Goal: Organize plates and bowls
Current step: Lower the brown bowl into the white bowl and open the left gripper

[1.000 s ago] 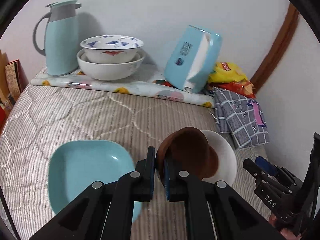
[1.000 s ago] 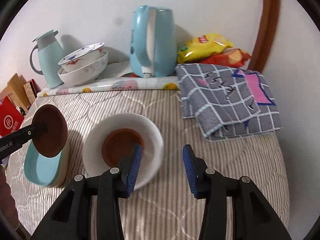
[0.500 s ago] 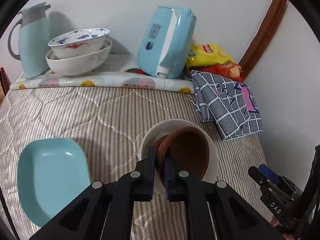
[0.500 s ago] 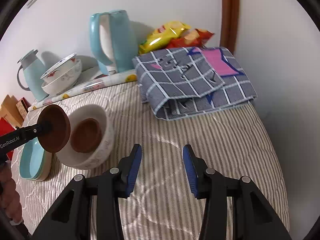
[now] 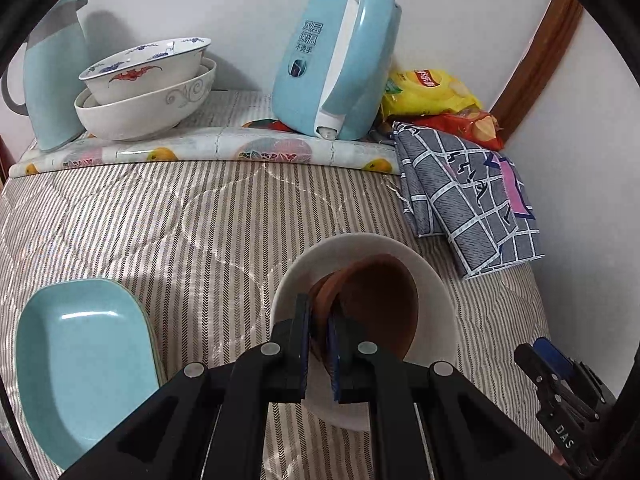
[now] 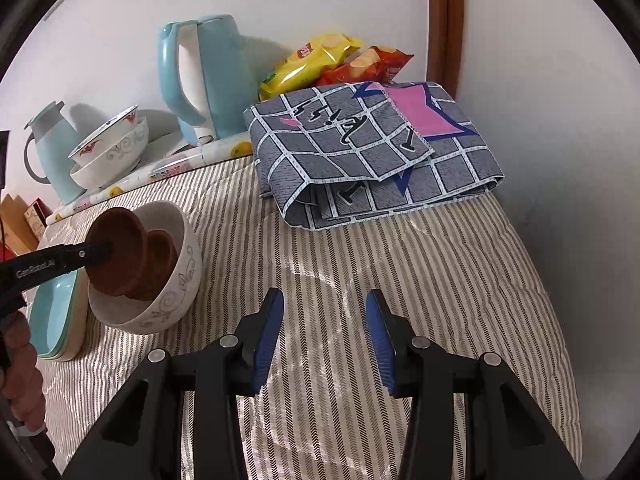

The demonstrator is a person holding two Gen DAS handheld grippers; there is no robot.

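My left gripper [image 5: 318, 320] is shut on the rim of a small brown bowl [image 5: 380, 308], held tilted inside a white patterned bowl [image 5: 436, 300] on the striped bedcover. A second brown bowl [image 6: 162, 256] lies inside the white bowl [image 6: 180, 280]; the held brown bowl [image 6: 114, 252] leans against it. A stack of light blue plates [image 5: 80, 360] lies left of the white bowl, also in the right wrist view [image 6: 56, 320]. My right gripper [image 6: 324, 320] is open and empty above the bedcover, right of the white bowl.
At the back two large nested white bowls [image 5: 144, 92] stand between a blue thermos jug [image 5: 52, 88] and a blue kettle [image 5: 340, 60]. A folded grey checked cloth [image 6: 372, 148] and snack bags [image 6: 332, 60] lie at the back right by the wall.
My left gripper carried the brown bowl from above the blue plates rightwards and lowered it into the white bowl. My right gripper drew back to the right, away from the white bowl.
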